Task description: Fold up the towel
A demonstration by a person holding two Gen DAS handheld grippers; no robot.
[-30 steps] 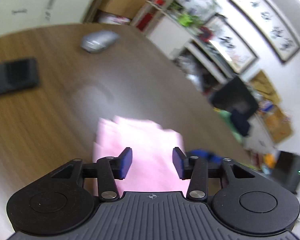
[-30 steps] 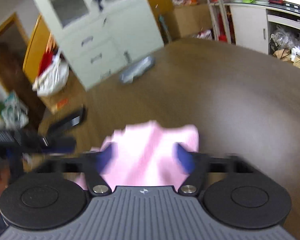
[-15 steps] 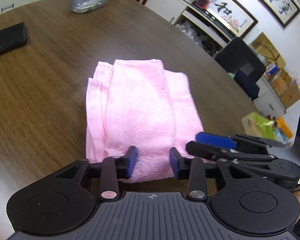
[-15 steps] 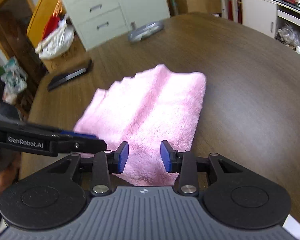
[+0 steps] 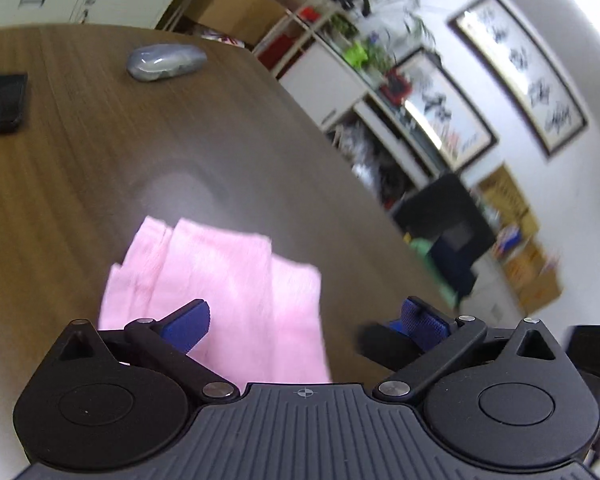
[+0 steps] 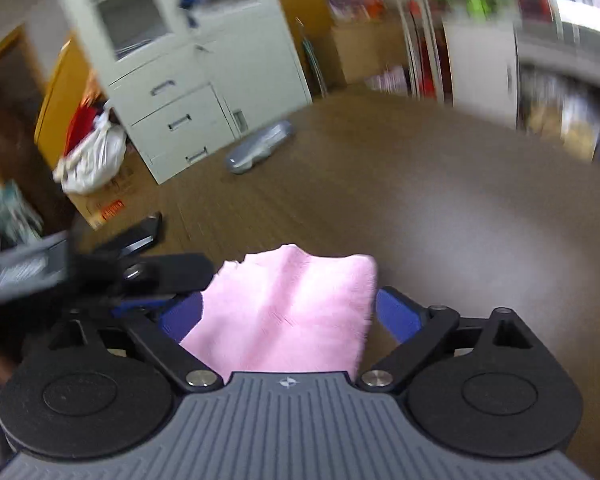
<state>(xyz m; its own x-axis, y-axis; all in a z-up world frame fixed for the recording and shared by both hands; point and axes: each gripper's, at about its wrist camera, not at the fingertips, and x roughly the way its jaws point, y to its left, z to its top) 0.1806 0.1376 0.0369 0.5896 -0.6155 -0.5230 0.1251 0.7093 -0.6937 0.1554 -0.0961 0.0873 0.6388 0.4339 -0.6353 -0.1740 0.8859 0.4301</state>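
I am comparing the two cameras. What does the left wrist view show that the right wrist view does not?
Only the left wrist view shows the framed pictures on the wall. Only the right wrist view shows the white cabinet with drawers. Both show the pink towel on the wooden table, the grey case and the black phone. Both grippers, left and right, are open.

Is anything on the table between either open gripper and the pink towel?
Nothing visible. The pink towel lies directly ahead of the left gripper and right gripper. The grey case and black phone lie farther away.
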